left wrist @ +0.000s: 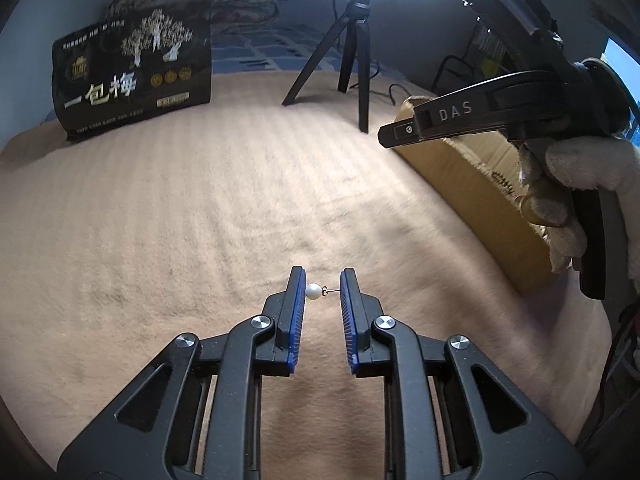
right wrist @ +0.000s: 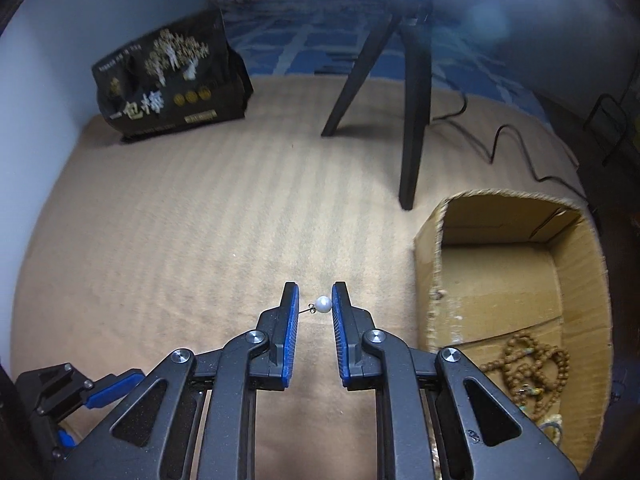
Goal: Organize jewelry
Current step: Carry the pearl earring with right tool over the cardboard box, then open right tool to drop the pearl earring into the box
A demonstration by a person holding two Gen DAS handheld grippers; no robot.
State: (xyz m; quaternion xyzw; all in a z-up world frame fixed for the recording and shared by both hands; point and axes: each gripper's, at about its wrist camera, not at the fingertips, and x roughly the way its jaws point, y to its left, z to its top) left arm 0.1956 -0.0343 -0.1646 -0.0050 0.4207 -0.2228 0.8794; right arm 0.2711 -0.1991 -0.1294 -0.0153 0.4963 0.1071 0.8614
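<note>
Left gripper: the left gripper [left wrist: 323, 280] is closed down on a pearl earring [left wrist: 313, 291]; the white pearl sits against the left blue pad and the thin post with its small gold backing reaches to the right pad, so the piece spans the narrow gap near the fingertips.

Right gripper: the right gripper [right wrist: 315, 295] pinches a second pearl earring [right wrist: 322, 304] the mirrored way, pearl against the right pad and post running to the left pad. In the left wrist view this tool appears at the upper right, held in a white-gloved hand [left wrist: 584, 200] above the box.

Surface: both tools hover over a tan striped blanket [left wrist: 200, 208]; how high above it cannot be judged.

Container: a cardboard box [right wrist: 576, 292] with its top open sits on the blanket just to the right of the right gripper.

Box contents: a brown wooden bead necklace [right wrist: 528, 364] lies coiled in the near part of the box floor; below it some small metallic pieces show, too blurred to name. The far part of the box floor is bare cardboard.

Middle distance: a black tripod [right wrist: 400, 92] stands on the blanket beyond the box, and a black cable [right wrist: 500, 148] trails to its right.

Far left: a black printed bag [left wrist: 132, 76] with white Chinese lettering stands upright at the blanket's far edge.

Background: a blue patterned cloth [right wrist: 304, 44] lies behind the blanket.
</note>
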